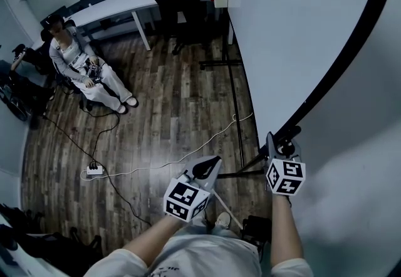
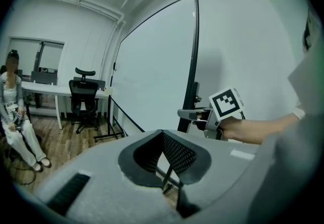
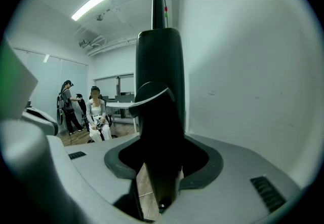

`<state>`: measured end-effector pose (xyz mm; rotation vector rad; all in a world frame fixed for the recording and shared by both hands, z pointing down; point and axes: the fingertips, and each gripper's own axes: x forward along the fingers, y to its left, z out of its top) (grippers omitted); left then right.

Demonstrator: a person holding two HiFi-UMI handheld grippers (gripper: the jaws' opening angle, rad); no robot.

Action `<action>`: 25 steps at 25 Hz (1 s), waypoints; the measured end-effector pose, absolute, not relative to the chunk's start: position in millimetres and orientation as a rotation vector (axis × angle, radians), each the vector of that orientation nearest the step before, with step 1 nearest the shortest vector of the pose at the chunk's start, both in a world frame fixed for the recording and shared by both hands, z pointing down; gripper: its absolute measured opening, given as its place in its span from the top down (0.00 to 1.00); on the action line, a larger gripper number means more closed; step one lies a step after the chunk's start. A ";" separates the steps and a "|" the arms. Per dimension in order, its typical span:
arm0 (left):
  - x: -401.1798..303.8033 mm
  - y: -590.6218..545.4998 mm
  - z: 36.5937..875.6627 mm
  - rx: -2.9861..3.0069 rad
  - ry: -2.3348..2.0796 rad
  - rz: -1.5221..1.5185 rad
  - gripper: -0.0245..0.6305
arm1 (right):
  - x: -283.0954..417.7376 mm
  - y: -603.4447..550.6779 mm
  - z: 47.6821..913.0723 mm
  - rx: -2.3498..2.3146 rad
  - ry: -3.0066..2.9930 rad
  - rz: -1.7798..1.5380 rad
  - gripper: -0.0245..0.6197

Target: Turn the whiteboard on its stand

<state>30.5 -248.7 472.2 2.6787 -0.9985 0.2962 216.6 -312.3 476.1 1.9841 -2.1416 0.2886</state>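
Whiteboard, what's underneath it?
Under the whiteboard runs its black stand rail on the wooden floor, with a white cable crossing it. The floor behind the board is covered.

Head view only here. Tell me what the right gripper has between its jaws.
Observer: The right gripper is shut on the whiteboard frame; the black edge fills the space between its jaws.
Operator: Report the left one too.
Observer: The left gripper has its jaws together with nothing between them, and it is held clear of the board.
Operator: Tell me who else is in the room.
Observer: Besides the seated person, a second person stands close by. Only the right gripper view shows that one.
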 end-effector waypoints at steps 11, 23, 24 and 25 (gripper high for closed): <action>27.4 -215.5 473.8 2.683 -0.973 0.292 0.95 | 169.8 -248.6 479.8 1.943 -2.164 0.304 0.69; 18.5 -192.8 474.5 2.681 -0.972 0.274 0.95 | 143.8 -211.1 481.3 1.951 -2.149 0.292 0.69; 18.8 -192.6 474.6 2.680 -0.972 0.275 0.95 | 143.9 -211.2 481.2 1.948 -2.147 0.293 0.69; 19.1 -191.9 475.0 2.679 -0.972 0.276 0.95 | 143.8 -210.6 481.4 1.944 -2.145 0.294 0.69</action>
